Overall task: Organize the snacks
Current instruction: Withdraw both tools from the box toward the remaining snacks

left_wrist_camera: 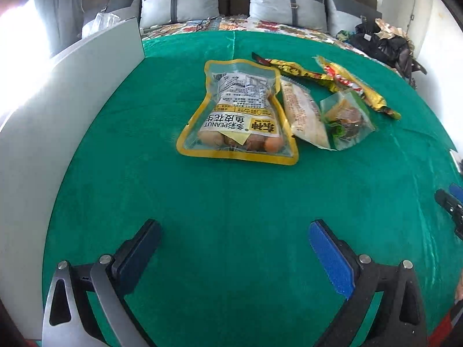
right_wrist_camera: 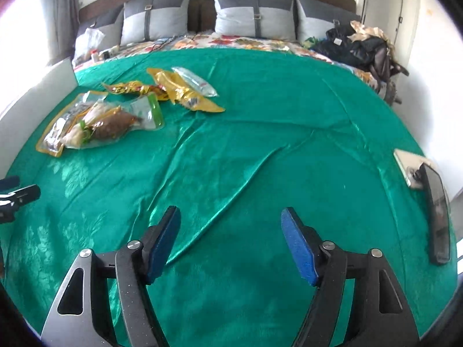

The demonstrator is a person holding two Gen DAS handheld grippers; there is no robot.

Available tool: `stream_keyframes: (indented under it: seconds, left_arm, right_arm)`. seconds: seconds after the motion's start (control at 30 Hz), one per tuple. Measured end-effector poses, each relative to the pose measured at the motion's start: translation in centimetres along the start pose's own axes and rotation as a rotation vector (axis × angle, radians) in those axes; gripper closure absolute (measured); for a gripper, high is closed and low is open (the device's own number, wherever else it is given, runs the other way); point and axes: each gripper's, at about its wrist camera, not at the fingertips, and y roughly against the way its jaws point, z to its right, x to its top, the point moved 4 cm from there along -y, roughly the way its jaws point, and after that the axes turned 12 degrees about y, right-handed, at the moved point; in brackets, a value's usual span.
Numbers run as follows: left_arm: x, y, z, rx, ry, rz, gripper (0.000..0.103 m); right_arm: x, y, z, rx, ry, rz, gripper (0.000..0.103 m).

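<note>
Nearest the lens in each wrist view were the gripper's own blue-padded fingers: the left gripper (left_wrist_camera: 234,231) stood spread wide with nothing but green cloth (left_wrist_camera: 231,196) between its pads, and the right gripper (right_wrist_camera: 230,219) was likewise parted and empty, hanging over a creased stretch of the same cloth. Neither tool touched a snack. All the packets lay together in one loose cluster well ahead of the left gripper and off to the far left of the right one: a yellow-bordered peanut pouch (left_wrist_camera: 240,115) lay flat, a pale wrapped pastry (left_wrist_camera: 303,112) just beside it, a small clear bag with dark contents (left_wrist_camera: 347,118) touching that, and two long yellow wrappers (left_wrist_camera: 356,86) crossing behind them. In the right wrist view a clear packet (right_wrist_camera: 195,82) also showed at the back of the heap, which there looked partly overlapping rather than laid out. A white board (left_wrist_camera: 95,92) stood along the left edge of the cloth, and a phone (right_wrist_camera: 437,211) rested at the right edge. No bin, tray or sorted row could be seen, so the organizing seemed barely begun: by my reading every packet was yet to be picked up and placed, the peanut pouch being the closest candidate for the left gripper.
</note>
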Motion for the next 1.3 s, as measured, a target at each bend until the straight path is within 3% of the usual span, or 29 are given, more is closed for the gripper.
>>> stream_keyframes:
  seconds: [0.1,0.4,0.63,1.17,1.3]
  left_arm:
    - [0.0,-0.3,-0.1,-0.005,0.008,0.037,0.0]
    - [0.0,-0.3,-0.5,-0.008,0.008,0.039,0.0]
    - [0.0,-0.3,-0.5,-0.008,0.009,0.039,0.0]
    - [-0.1,-0.3,-0.5,-0.014,0.005,0.037,0.0]
    - [0.5,0.4,-0.7,-0.056,0.003,-0.009,0.001]
  right_arm:
    - [-0.4,-0.5,0.8,-0.008,-0.002,-0.015,0.028]
    - [-0.4,-1.6,1.5,-0.01,-0.017,-0.024,0.026]
    - [-0.8,-1.9,2.7,0.015,-0.077,-0.045,0.014]
    - [-0.8,-2.0,2.6,0.012,-0.078,-0.048,0.013]
    - [-0.8,-2.0,2.7,0.012,-0.078,-0.048,0.012]
